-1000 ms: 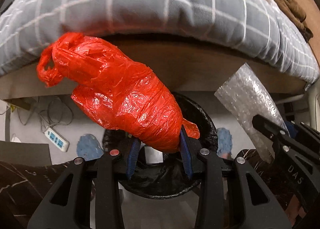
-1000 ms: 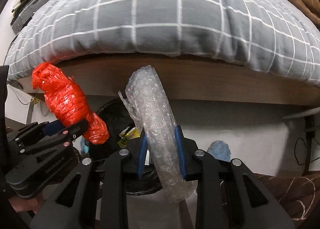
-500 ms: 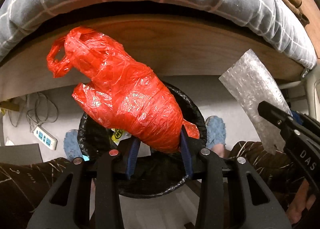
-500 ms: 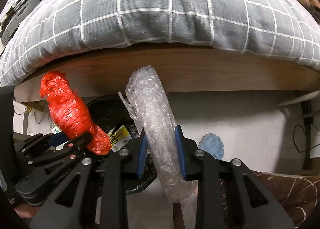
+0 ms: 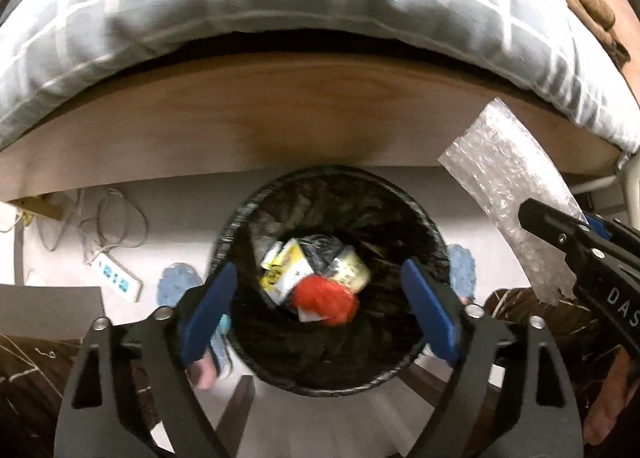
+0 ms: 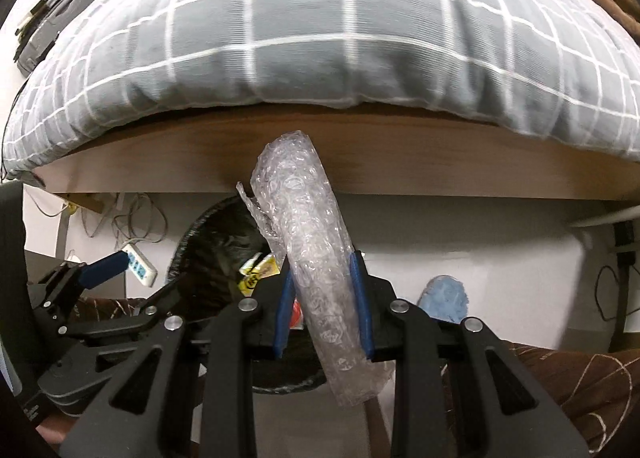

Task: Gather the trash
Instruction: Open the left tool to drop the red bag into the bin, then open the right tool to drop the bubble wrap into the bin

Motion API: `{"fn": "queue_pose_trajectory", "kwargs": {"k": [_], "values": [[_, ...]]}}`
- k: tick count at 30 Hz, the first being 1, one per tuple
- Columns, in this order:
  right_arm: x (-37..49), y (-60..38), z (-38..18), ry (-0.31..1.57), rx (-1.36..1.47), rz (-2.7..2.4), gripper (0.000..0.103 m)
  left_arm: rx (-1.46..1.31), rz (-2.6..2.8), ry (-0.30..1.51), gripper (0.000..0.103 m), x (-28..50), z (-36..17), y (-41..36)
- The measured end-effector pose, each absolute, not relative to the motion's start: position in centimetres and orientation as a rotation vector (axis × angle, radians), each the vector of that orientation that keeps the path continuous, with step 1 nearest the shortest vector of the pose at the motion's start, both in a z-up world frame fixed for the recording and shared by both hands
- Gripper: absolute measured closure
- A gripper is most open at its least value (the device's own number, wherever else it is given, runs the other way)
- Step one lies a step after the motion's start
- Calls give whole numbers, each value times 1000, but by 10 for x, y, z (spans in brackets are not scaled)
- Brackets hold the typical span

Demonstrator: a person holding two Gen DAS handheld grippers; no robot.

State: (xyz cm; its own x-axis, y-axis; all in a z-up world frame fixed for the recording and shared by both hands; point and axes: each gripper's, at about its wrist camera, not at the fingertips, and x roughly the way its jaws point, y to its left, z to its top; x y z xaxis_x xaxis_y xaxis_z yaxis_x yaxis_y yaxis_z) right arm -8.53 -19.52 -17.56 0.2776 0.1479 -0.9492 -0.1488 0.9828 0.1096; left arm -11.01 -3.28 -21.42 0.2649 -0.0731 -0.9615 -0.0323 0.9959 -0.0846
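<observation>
White letters "DAS" stood on the black side of the right gripper [image 5: 576, 242], seen at the right edge of the left wrist view. More letters may have followed, but the edge of the picture cut them off. Yellow packets [image 5: 286, 270] lay in the black bin [image 5: 240, 214], with dark marks on them that were too small and blurry to read. In the right wrist view a yellow packet [image 6: 256, 278] also showed a dark mark, too blurry to read
</observation>
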Motion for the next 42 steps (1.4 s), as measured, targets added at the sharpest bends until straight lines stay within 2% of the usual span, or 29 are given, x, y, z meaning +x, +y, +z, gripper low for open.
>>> {"fn": "queue_pose_trajectory", "kwargs": {"k": [5, 13, 16, 25, 35, 39, 42], "values": [[-80, -166, -173, 1263, -9, 233, 77, -113, 46, 1250, 6, -115, -204, 5], [-86, -133, -178, 1278, -67, 266, 77, -135, 123, 1219, 6, -123, -200, 49], [-88, -124, -182, 1282, -85, 271, 74, -145, 127, 1217, 6, -126, -199, 59], [-92, -128, -184, 1257, -99, 253, 48, -140, 127, 1207, 6, -127, -196, 56], [-90, -138, -153, 1160, -92, 211, 15, -145, 112, 1176, 6, -122, -179, 53], [-88, -148, -131, 1091, -87, 182, 8, -139, 109, 1131, 6, -121, -162, 51], [-85, -154, -112, 1036, -80, 166, 8, -141, 106, 1095, 6, -121, -147, 50]]}}
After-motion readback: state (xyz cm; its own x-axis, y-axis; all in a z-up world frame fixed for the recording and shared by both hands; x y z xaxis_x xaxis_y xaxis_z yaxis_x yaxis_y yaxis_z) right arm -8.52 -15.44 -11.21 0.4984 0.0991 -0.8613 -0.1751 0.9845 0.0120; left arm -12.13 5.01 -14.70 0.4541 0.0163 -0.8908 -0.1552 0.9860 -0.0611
